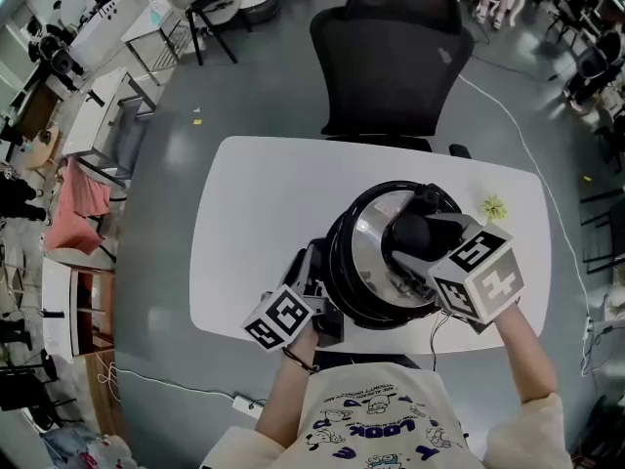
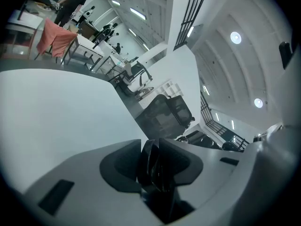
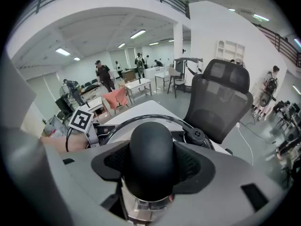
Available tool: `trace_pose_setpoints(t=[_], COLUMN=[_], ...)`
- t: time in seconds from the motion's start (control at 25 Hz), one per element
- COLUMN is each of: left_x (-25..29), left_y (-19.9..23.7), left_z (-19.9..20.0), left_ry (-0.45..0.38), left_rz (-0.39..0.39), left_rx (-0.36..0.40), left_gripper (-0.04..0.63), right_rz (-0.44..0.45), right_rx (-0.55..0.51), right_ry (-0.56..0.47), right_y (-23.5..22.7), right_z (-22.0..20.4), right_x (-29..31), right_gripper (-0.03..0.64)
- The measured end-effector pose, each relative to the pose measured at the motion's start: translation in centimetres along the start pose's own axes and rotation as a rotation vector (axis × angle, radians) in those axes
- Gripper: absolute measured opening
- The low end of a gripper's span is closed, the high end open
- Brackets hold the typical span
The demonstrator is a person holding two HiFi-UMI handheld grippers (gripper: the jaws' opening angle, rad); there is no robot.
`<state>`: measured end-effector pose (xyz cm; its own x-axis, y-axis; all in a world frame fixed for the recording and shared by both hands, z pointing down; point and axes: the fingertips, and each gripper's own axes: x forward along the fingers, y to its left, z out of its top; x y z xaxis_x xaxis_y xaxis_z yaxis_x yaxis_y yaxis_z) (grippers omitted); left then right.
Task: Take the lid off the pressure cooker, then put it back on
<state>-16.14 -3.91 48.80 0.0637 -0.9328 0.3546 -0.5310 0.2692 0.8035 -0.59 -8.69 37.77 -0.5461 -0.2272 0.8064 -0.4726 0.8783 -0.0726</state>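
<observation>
Left tongs [image 1: 320,301] and right tongs [image 1: 422,237] are both busy from overhead. The pressure cooker [image 1: 342,274] sits by the table's [image 1: 259,198] near edge and the lid [image 1: 376,225] looks seated, so I'd guess lift-off and replacing are both to come.

Left gripper view: pinched narrow on the black side handle [image 2: 153,168], pointing nearly level.

Right gripper view: clamped wide round the knob [image 3: 150,157], angled steeply down.
</observation>
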Motion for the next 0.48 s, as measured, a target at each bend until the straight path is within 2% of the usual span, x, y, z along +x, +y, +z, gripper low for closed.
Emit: trace_pose_setpoints(t=[0.48], left_x=[-0.4], left_y=[-0.1], left_z=[-0.1], left_ry=[-0.026], left_rz=[0.058], left_rx=[0.055], left_gripper=[0.130], right_rz=[-0.135], right_rx=[0.189], right_ry=[-0.048], right_y=[-5.8], right_z=[-4.7], right_x=[-5.4], right_gripper=[0.295])
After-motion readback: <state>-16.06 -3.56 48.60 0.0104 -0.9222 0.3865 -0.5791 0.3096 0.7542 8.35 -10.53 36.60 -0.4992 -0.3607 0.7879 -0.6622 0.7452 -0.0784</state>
